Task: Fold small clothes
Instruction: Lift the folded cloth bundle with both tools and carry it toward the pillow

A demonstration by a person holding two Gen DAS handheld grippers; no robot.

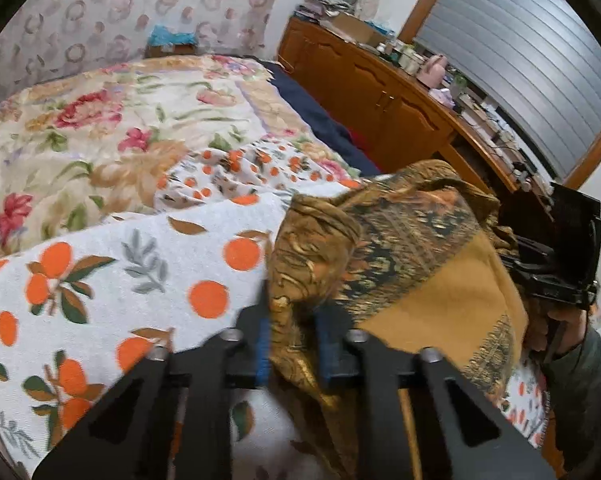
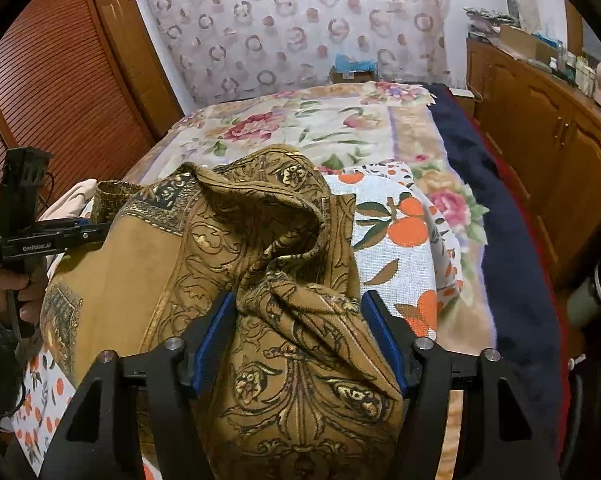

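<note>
A mustard-brown patterned cloth (image 1: 420, 264) hangs stretched between my two grippers above the bed. My left gripper (image 1: 290, 320) is shut on one bunched edge of it. My right gripper (image 2: 300, 320) has its blue-padded jaws fairly wide with a thick bundle of the same cloth (image 2: 284, 264) filling the gap. The right gripper also shows at the right of the left wrist view (image 1: 556, 272), behind the cloth. The left gripper shows at the left of the right wrist view (image 2: 88, 234), pinching the cloth's far edge.
A white towel with orange fruit print (image 1: 112, 280) covers the near bed, over a floral blanket (image 1: 100, 136). A dark blue sheet (image 2: 500, 216) runs along the bed's side. A wooden cabinet (image 1: 380, 92) with clutter stands right; a slatted wooden door (image 2: 52, 92) left.
</note>
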